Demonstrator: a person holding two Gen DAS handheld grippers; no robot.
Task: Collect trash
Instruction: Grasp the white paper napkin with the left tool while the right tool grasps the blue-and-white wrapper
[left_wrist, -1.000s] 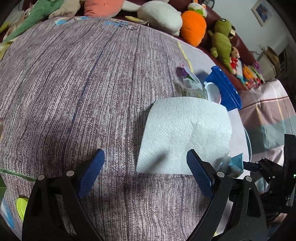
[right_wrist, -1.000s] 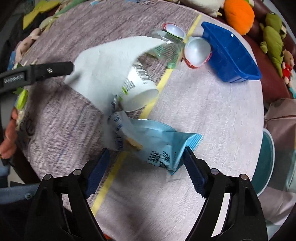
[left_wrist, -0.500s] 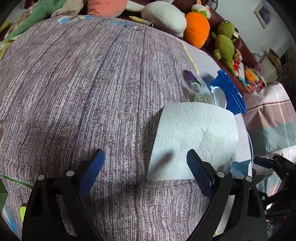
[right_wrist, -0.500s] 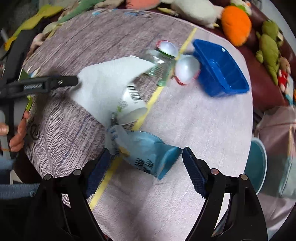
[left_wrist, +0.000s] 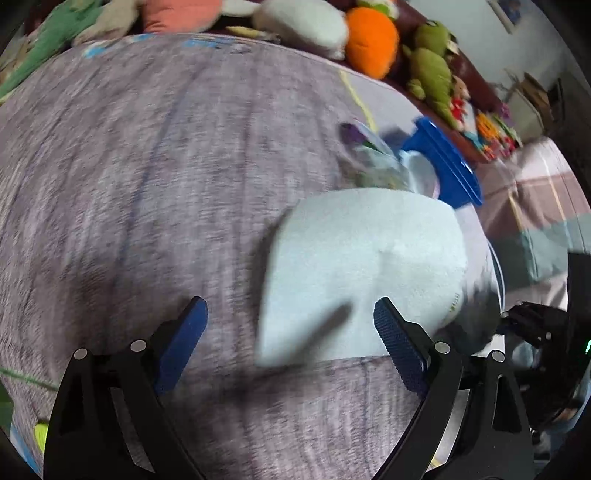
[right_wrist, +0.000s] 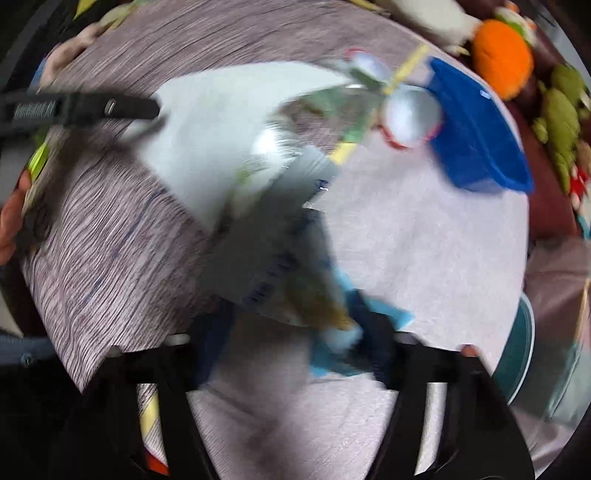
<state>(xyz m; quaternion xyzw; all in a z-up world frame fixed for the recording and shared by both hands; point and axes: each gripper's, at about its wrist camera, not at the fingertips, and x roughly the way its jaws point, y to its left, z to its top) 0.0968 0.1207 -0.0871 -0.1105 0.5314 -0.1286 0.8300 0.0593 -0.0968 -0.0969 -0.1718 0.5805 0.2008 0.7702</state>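
Since a second before, the right gripper (right_wrist: 295, 332) had just been closing its jaws on the blue wrapper (right_wrist: 280, 280) between its fingers. The left gripper (left_wrist: 291, 332) had slid sideways, fingers wide and empty, the paper towel (left_wrist: 365, 266) just ahead between them. The thin wrapper could slip from so hasty a pinch; beyond it lay the cup (right_wrist: 273, 147) and, farther, the blue basket (right_wrist: 476, 136).

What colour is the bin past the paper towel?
Solid blue. The bin shows best in the right wrist view, beyond the paper towel.

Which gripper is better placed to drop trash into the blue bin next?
Right. The right gripper has just been closing around the blue snack wrapper, though blur hides the grip. The left gripper is open and empty over the tissue.
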